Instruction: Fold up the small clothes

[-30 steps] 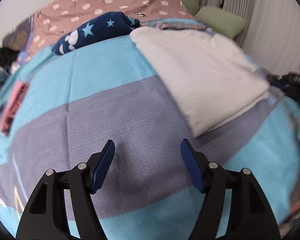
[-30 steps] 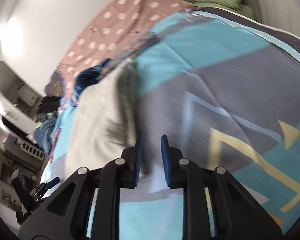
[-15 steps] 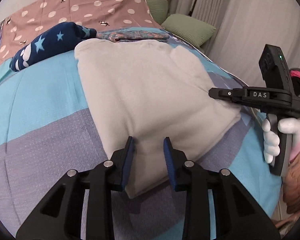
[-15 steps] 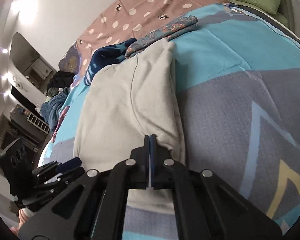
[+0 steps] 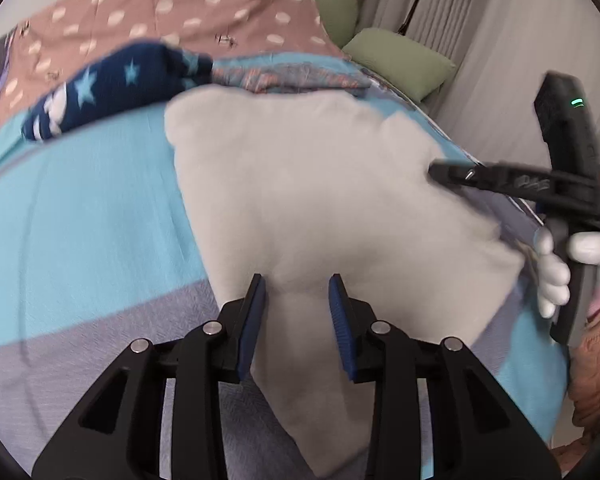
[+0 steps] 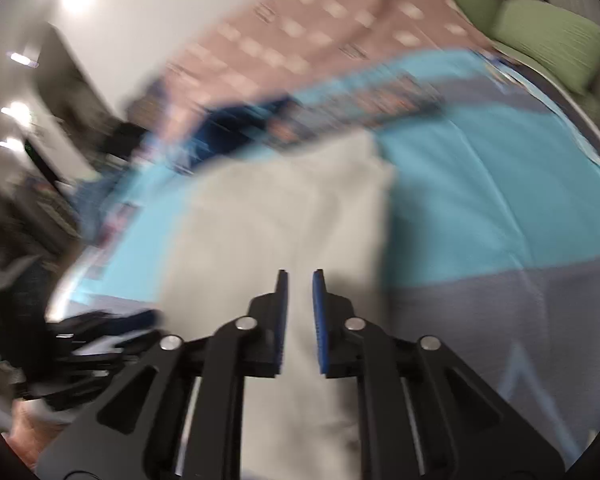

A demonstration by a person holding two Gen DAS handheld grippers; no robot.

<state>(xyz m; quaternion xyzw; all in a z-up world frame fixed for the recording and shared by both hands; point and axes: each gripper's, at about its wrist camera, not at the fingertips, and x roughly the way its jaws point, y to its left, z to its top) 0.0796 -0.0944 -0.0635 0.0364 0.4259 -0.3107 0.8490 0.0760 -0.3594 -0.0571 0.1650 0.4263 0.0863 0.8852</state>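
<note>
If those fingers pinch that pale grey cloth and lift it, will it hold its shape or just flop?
The pale grey garment will probably flop: it lies limp, with soft rounded edges following the bedspread. It looks thick and fleecy, so likely light and not slippery. The left gripper stands open over its near edge, so only that part would rise first.

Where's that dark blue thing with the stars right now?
In the left wrist view, the navy star-print garment lies upper left on the bed, just behind the white folded cloth and before the pink dotted sheet.
</note>
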